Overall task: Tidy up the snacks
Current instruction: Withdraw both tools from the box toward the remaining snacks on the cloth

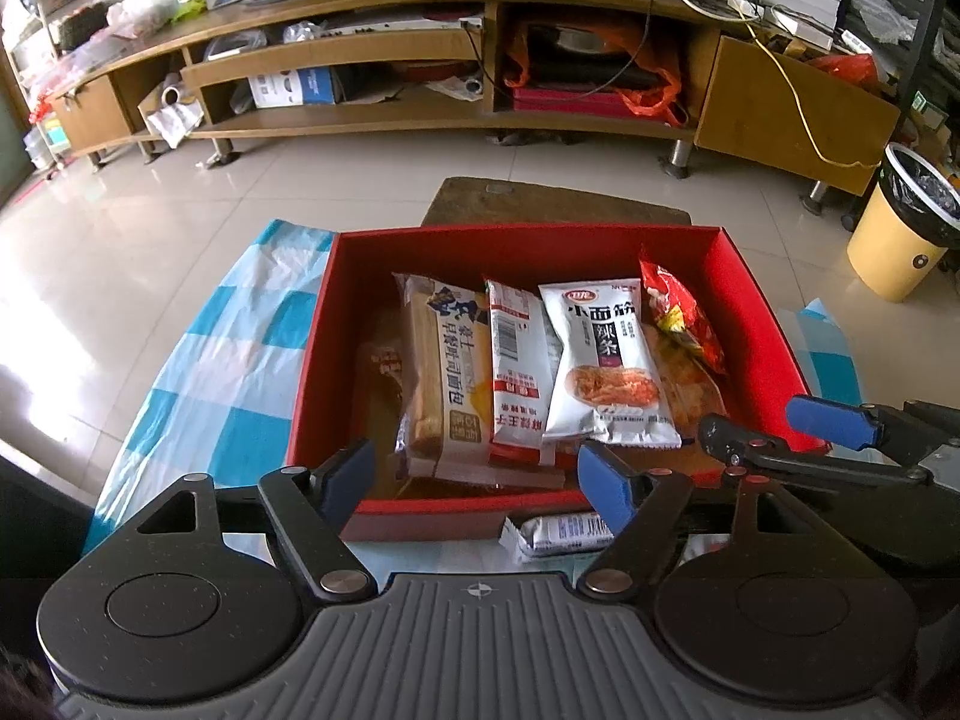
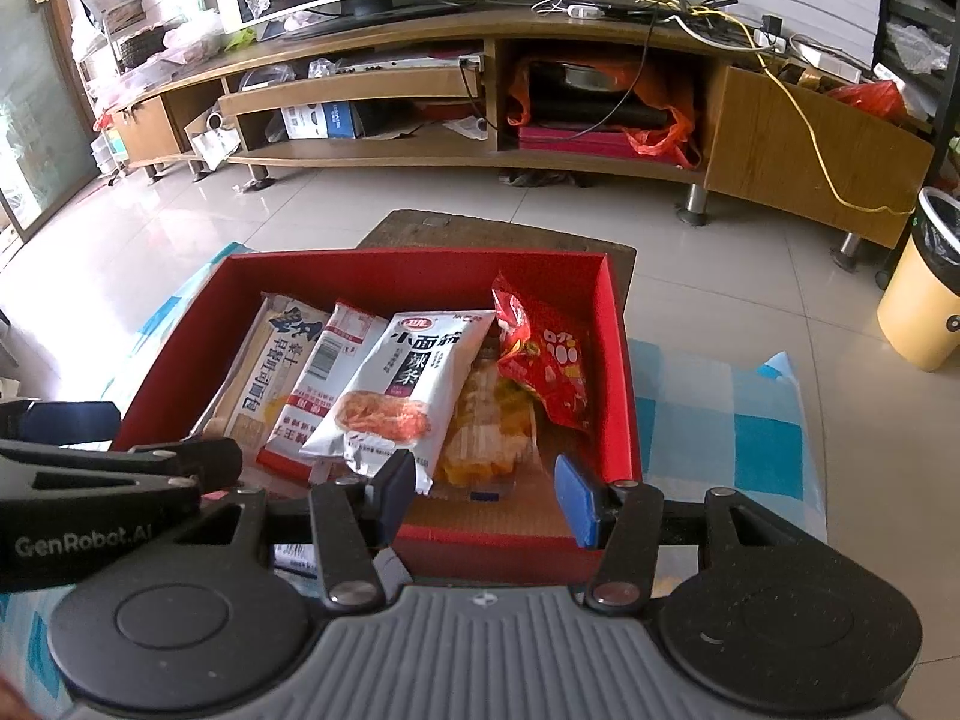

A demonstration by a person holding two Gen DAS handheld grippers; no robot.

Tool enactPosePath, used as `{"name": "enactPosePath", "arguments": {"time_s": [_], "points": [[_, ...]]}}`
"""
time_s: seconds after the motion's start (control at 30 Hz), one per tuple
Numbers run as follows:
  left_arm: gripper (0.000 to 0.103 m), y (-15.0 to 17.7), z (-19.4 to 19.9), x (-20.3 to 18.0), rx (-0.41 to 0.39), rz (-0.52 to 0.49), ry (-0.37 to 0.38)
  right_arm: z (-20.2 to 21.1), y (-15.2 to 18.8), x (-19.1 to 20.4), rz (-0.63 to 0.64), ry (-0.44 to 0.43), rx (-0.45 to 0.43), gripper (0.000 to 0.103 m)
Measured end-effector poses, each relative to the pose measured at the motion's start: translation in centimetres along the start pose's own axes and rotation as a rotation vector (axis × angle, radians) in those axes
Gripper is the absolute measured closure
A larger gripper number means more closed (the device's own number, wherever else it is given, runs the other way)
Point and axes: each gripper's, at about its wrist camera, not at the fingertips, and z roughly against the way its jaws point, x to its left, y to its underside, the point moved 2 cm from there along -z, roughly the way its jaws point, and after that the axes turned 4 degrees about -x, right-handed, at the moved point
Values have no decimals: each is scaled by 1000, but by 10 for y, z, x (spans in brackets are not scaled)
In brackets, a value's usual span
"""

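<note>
A red box [image 1: 756,324] [image 2: 615,396] holds several snack packs: a bread pack [image 1: 441,372] [image 2: 267,372], a red-and-white sachet [image 1: 516,372] [image 2: 324,384], a white spicy-strip pack [image 1: 606,360] [image 2: 396,396] and a red crinkled bag [image 1: 681,315] [image 2: 549,360]. A small silver bar [image 1: 561,531] lies on the cloth just outside the box's near wall. My left gripper [image 1: 480,480] is open and empty over the near wall. My right gripper [image 2: 486,495] is open and empty at the box's near right corner; it also shows in the left wrist view [image 1: 774,426].
The box sits on a blue-and-white checked cloth [image 1: 228,360] [image 2: 720,420] over a low wooden stool [image 1: 540,204]. A long wooden TV stand [image 1: 420,60] runs along the back. A yellow bin [image 1: 900,228] [image 2: 924,300] stands on the tiled floor at right.
</note>
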Motion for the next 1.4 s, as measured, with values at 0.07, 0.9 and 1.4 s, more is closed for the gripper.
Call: {"name": "enactPosePath", "arguments": {"time_s": [0.07,0.9,1.4], "points": [[21,3,1,0,2,-3,-1,2,2,0,3,0,1,54],[17,88,-1,30,258,109,5,33,36,12,54,-52,38,47],[22,103,-38,28,295,184,-83,45,32,-18,6,-49,22,47]]}}
